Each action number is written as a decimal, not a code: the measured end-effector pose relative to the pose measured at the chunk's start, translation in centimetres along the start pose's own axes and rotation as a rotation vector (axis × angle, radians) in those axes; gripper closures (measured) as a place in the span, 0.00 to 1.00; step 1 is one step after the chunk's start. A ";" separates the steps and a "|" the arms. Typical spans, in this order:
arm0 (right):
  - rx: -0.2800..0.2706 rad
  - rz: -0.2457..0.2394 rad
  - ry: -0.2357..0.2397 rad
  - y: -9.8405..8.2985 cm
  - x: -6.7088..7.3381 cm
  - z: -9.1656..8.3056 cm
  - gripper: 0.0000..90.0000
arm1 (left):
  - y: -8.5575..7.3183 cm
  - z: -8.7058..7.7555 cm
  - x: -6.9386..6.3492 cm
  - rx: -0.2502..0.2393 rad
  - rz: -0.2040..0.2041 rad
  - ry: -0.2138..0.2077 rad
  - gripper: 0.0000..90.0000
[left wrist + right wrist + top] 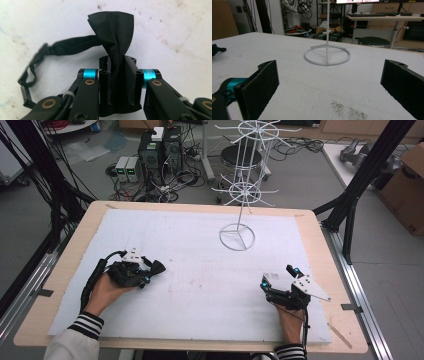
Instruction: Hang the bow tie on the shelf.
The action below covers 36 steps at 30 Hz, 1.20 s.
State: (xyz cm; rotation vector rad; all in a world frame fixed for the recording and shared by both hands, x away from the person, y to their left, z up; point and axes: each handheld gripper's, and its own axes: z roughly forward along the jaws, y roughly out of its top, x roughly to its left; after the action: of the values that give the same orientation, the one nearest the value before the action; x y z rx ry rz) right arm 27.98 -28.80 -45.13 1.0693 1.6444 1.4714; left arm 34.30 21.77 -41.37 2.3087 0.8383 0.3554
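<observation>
A black bow tie (115, 30) lies on the white mat (200, 270) at the left. My left gripper (117, 62) is shut on its middle, and one fabric wing fans out beyond the jaws. The tie's thin strap (67, 46) trails away to the left in the left gripper view and ends in a clasp. In the high view my left gripper (149, 271) rests low on the mat, the bow tie (159, 266) sticking out at its tip. At the right of the mat my right gripper (277, 276) is open, its pads (262, 82) wide apart with nothing between them.
A white wire display stand (237, 237) with a ring base stands at the back centre of the mat, its hooked arms spreading higher up. Ahead of my right gripper is the ring base (327, 55). Black frame posts flank the wooden table (320, 250).
</observation>
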 end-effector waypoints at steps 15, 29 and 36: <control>0.000 -0.001 0.001 0.0 0.0 0.0 0.01 | 0.6 -1.8 0.0 -0.316 -0.076 0.025 0.84; -0.004 -0.002 0.000 0.0 -0.1 0.0 0.01 | 2.4 -2.8 -0.1 -0.520 -0.145 -0.021 0.85; -0.004 0.000 0.001 0.0 -0.1 0.0 0.01 | 4.4 -2.8 -0.6 -0.553 -0.129 -0.020 0.85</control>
State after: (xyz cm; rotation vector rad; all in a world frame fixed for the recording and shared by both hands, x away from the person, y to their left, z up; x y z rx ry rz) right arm 28.03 -28.84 -45.13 1.0665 1.6413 1.4750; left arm 34.65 20.14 -36.44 1.7361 0.7590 0.4421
